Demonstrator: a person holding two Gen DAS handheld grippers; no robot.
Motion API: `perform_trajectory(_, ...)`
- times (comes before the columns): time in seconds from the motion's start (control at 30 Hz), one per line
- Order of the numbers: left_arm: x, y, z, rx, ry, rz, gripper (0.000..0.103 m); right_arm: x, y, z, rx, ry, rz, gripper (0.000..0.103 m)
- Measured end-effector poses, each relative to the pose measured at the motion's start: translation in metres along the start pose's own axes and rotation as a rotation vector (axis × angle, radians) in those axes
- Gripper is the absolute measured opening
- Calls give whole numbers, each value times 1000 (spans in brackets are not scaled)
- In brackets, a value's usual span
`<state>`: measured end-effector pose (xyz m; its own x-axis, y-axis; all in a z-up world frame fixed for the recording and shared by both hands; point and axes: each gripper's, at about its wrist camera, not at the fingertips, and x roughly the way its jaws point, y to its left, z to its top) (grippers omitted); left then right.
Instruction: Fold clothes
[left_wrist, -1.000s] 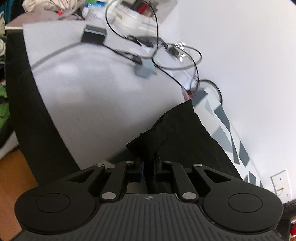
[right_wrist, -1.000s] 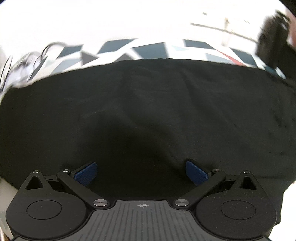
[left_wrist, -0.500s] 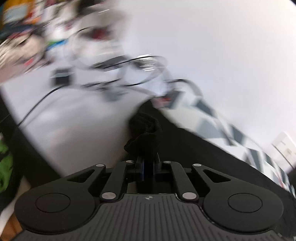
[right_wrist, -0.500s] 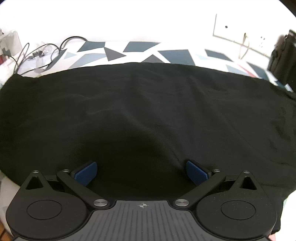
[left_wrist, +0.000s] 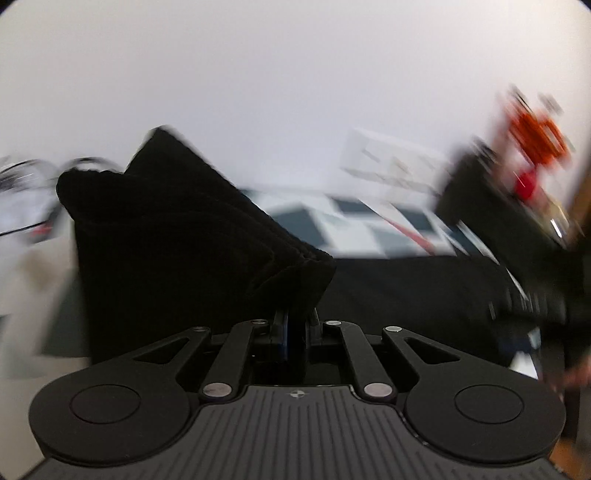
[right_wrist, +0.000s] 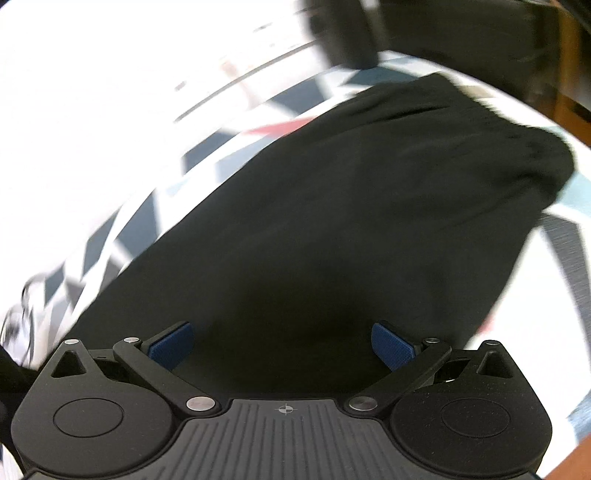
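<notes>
Jaws on the left gripper (left_wrist: 293, 325) are pinched tight on a bunched corner of the black garment (left_wrist: 177, 236), so that part stands up off the patterned tabletop (left_wrist: 354, 229) in a floppy fold. Over on the right gripper (right_wrist: 282, 345) the blue pads (right_wrist: 170, 344) sit spread wide with nothing between them, hovering over the same cloth, which lies mostly flat across the geometric-print surface. Both views are pretty motion-blurred.

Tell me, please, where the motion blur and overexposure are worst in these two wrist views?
Left wrist view: the orange object at right is smeared, while the left gripper pinching the black garment is sharp. Right wrist view: the wall is blown out white, the patterned cloth streaked; the right gripper is crisp.
</notes>
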<state>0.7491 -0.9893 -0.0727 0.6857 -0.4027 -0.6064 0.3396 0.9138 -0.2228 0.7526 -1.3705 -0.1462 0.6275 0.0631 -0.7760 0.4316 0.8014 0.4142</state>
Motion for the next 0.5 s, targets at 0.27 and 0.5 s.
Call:
perform_trajectory(0.27,67,-118,-55,356,263,-276,19,-1,-34,11,53,12,-7,102)
perform_trajectory(0.5,34,-100,-47,319,166,-301,58,17,-4,13,-32,48,101,102)
